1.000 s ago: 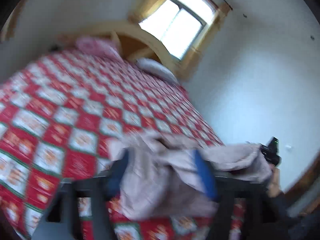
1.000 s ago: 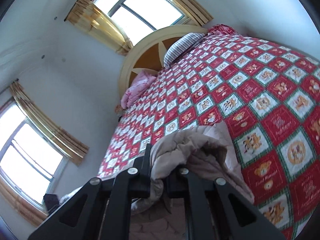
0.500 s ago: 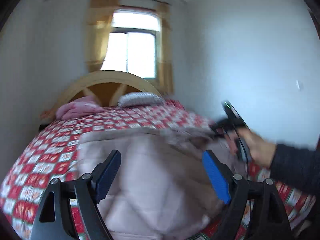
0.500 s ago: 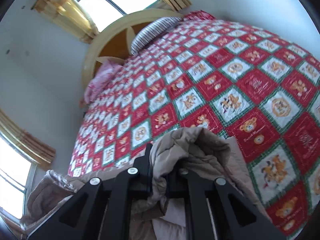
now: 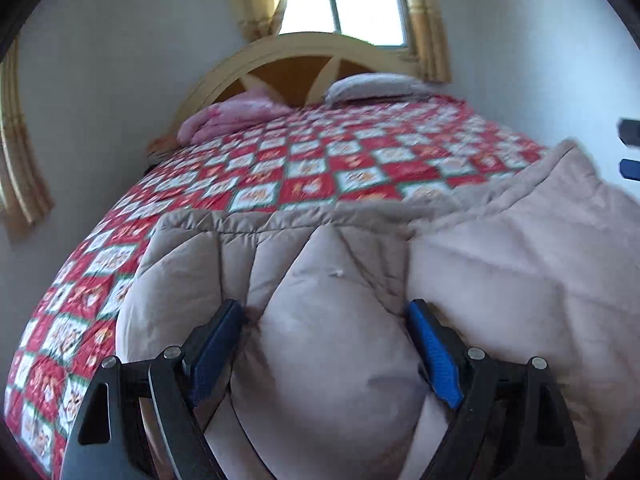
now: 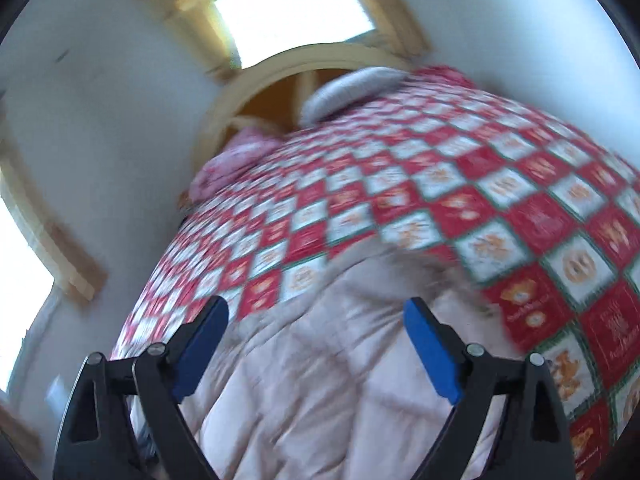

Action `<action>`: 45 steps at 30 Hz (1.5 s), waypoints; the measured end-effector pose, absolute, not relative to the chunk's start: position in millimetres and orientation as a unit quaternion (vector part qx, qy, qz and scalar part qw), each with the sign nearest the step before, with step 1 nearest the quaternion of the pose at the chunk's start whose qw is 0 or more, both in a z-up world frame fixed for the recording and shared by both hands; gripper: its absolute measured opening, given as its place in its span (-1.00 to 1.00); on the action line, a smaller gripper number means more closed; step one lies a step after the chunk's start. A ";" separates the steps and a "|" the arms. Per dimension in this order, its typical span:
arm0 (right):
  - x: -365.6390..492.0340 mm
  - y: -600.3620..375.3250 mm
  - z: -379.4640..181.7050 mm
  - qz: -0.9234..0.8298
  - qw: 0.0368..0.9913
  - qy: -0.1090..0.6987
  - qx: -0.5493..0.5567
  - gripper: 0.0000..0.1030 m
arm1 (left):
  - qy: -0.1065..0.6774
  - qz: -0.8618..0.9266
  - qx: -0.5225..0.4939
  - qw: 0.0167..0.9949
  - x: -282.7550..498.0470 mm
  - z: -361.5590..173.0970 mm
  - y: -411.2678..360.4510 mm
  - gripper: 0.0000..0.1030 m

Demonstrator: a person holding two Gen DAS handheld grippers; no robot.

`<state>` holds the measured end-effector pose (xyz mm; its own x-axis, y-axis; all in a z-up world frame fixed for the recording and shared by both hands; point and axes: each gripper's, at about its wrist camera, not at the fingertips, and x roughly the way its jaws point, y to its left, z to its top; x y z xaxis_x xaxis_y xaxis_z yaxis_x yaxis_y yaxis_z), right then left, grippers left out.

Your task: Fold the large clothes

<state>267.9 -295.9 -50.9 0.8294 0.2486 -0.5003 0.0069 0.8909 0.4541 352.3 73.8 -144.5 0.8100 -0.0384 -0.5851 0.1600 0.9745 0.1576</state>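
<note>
Left wrist view: padded beige coat [image 5: 460,264] lies on quilted bed [image 5: 304,172] at 6 o'clock; left tool [image 5: 326,344] and right tool [image 6: 316,340] both gape wide, empty. Soft, bulky, probably light; grip hems or corners.

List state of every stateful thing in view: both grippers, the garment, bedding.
left gripper: jaws open, padded coat bulging between them.
right gripper: jaws open, above the coat, nothing gripped.
padded coat: beige, spread on the bed, not folded.
quilt: red checked, laid flat over the bed.
striped pillow: lying at the headboard.
pink bundle: crumpled by the headboard.
</note>
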 end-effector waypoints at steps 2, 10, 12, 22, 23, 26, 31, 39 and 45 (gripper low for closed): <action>275.0 -260.7 -58.0 0.102 0.931 0.310 0.165 0.79 | 0.307 -0.036 0.105 0.945 356.5 -149.6 73.3 0.69; 311.3 -193.1 -126.7 0.093 0.924 0.370 0.002 0.72 | 0.326 -0.026 0.085 0.941 357.9 -136.7 68.7 0.77; 320.9 -201.8 -138.0 0.086 0.921 0.378 0.026 0.72 | 0.292 -0.031 0.105 0.950 352.2 -118.8 62.1 0.77; 337.9 -212.6 -162.6 0.069 0.915 0.394 0.051 0.74 | 0.333 -0.001 0.124 0.935 419.7 -146.7 64.1 0.83; 337.7 -213.7 -163.5 0.068 0.914 0.395 0.054 0.74 | 0.330 0.000 0.120 0.936 421.2 -148.9 63.8 0.86; 340.5 -215.9 -165.2 0.067 0.912 0.399 0.062 0.74 | 0.335 0.000 0.113 0.935 428.0 -158.3 62.8 0.93; 345.9 -216.5 -168.7 0.064 0.909 0.406 0.066 0.78 | 0.357 -0.012 0.071 0.931 440.1 -171.4 71.9 0.98; 349.0 -213.6 -171.6 0.057 0.909 0.409 0.059 0.80 | 0.366 -0.014 0.066 0.928 442.2 -179.4 70.8 0.98; 351.4 -210.0 -172.2 0.050 0.908 0.413 0.047 0.81 | 0.368 -0.010 0.071 0.927 444.7 -181.9 69.8 0.98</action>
